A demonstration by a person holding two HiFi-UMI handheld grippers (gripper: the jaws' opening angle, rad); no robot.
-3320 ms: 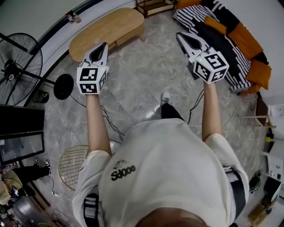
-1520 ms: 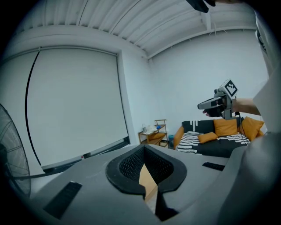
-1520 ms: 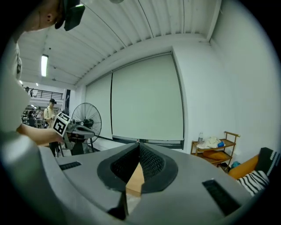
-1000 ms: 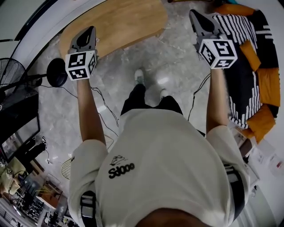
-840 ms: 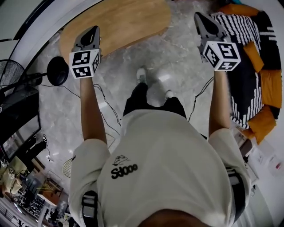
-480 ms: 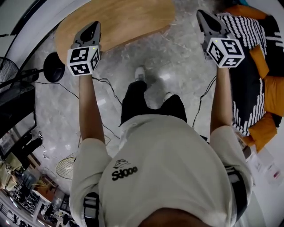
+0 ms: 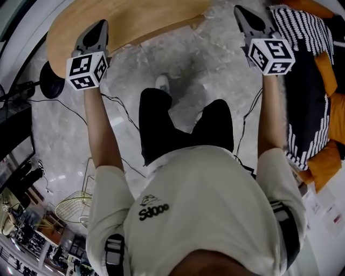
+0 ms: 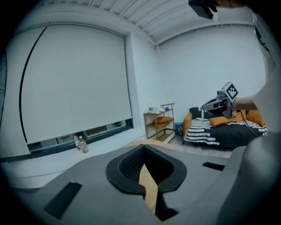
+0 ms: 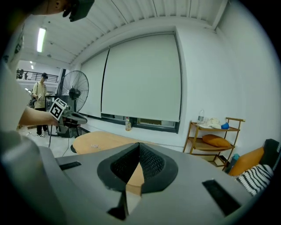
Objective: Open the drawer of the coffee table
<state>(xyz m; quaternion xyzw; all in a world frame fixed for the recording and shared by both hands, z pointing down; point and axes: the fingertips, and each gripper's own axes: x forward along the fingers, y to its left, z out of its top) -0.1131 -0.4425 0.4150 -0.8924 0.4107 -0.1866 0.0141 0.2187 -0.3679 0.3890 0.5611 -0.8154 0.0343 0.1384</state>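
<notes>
My left claw [image 7: 99, 25] and right claw [image 7: 240, 11] are both pressed together, pinching nothing. Each gripper view shows the pads meeting along a closed seam with only background past them. Both are held out ahead of me at arm's length, well apart from each other. The left claw hangs over the near edge of the counter [image 7: 135, 16], the low oval wooden coffee table. The right claw is over bare floor [image 7: 215, 59], between the counter's end and the striped bedding [image 7: 302, 70].

As for the job, I judge that nothing of it is done yet. Neither claw touches the counter, and I cannot pick out the drawer in any view; it may sit in a side I see only from above. Left to do: find its front or handle, bring a claw to it, take hold and pull it out.
</notes>
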